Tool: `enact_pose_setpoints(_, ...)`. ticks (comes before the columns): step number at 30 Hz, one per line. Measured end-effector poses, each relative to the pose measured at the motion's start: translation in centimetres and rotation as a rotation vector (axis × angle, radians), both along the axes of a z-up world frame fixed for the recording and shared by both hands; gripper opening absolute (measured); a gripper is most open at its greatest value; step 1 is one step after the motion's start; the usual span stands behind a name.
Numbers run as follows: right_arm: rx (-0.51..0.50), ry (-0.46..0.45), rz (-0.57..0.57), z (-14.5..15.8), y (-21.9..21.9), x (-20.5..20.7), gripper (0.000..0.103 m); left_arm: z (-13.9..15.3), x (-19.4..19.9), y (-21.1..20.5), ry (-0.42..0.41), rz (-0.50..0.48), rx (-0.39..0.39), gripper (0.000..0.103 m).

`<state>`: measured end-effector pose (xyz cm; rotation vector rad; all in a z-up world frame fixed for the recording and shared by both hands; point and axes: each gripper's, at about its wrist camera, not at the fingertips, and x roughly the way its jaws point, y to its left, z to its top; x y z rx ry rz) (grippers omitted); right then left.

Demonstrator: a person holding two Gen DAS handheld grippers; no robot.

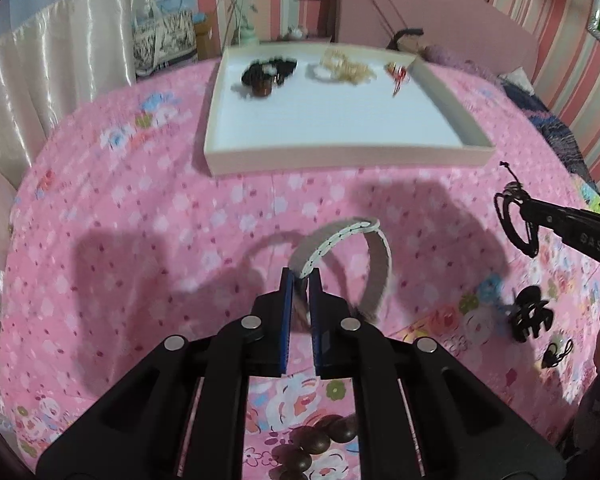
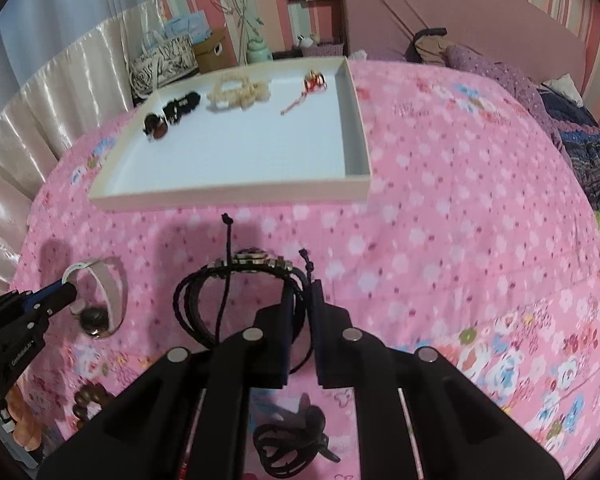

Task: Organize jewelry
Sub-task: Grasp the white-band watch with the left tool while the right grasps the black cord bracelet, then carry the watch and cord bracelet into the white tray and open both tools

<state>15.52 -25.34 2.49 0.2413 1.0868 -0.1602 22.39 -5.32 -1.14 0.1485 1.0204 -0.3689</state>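
My left gripper [image 1: 302, 276] has its jaws pinched nearly together on a grey fabric wristband with a white stitched edge [image 1: 376, 264], clamping one end of the loop. The rest of the band arcs up and off to the right of the jaws, held clear above the pink floral bedspread [image 1: 140, 240]. From the right wrist view the same band [image 2: 108, 288] curls past the left gripper's tip, with a small dark round piece hanging at its lower end that I can't make out.

My right gripper [image 2: 302, 292] is clamped too, jaws narrow, on a black braided multi-strand cord bracelet with a metal centrepiece [image 2: 236, 272]. The strands loop out to the left of the jaws, the metal piece sits just ahead of them, and two knotted cord tails stick up. In the left view that bracelet [image 1: 516, 220] dangles off the right gripper's tip.

Straight ahead of both sets of jaws lies the shallow white rectangular tray [image 2: 356, 120] on the bed. Along its far side sit a dark beaded piece [image 2: 172, 114], a cream pearl-like strand bunched up [image 2: 238, 92] and a small red ornament on a pin [image 2: 314, 82].

Below my right jaws a black plastic claw hair clip [image 2: 288, 440] rests on the bedspread. Under my left jaws, a string of large brown wooden beads [image 1: 312, 444].
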Motion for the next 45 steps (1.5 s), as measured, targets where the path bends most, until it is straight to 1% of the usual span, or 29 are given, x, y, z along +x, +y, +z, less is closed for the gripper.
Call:
enact_pose_setpoints(5, -0.015, -0.026, -0.006, 1.7, -0.7, 1.6, 0.008, 1.8, 1.0, -0.1, -0.051, 0.016, 0.005, 0.005)
enact_pose_setpoints(11, -0.025, -0.049, -0.015, 3.3, -1.2, 4.2, 0.008, 3.4, 2.8, -0.5, -0.083, 0.011, -0.016, 0.004)
enact_pose_setpoints(16, -0.024, -0.052, -0.015, 3.4, -1.1, 6.5, 0.008, 5.0, 4.3, -0.9, -0.110, 0.006, -0.026, 0.004)
enact_pose_setpoints(21, -0.025, -0.045, -0.020, 3.1, -1.2, 8.8, 0.008, 6.3, 7.1, -1.6, -0.105, 0.001, -0.041, 0.004)
enact_pose_setpoints(26, -0.034, -0.040, -0.035, 2.8, -2.0, 11.1, 0.008, 6.8, 9.7, -2.7, -0.119, 0.006, -0.035, 0.004)
enact_pose_setpoints(30, -0.046, -0.028, -0.054, 1.8, -2.7, 13.3, 0.008, 6.0, 11.9, -3.4, -0.117, 0.017, -0.030, 0.004)
enact_pose_setpoints(34, -0.047, -0.009, -0.068, 0.4, -3.2, 15.5, 0.008, 4.5, 14.3, -3.8, -0.086, 0.028, -0.022, 0.004)
enact_pose_setpoints(40, -0.072, 0.028, -0.080, -1.7, -3.7, 18.4, 0.008, 1.4, 18.0, -4.6, -0.027, 0.036, -0.001, 0.004)
enact_pose_setpoints(43, -0.073, 0.049, -0.082, -2.8, -3.8, 19.5, 0.008, 0.6, 19.3, -4.8, -0.037, 0.052, 0.025, 0.004)
enact_pose_setpoints(45, -0.078, 0.059, -0.084, -3.5, -3.8, 20.1, 0.008, 0.3, 20.2, -4.7, -0.033, 0.061, 0.021, 0.004)
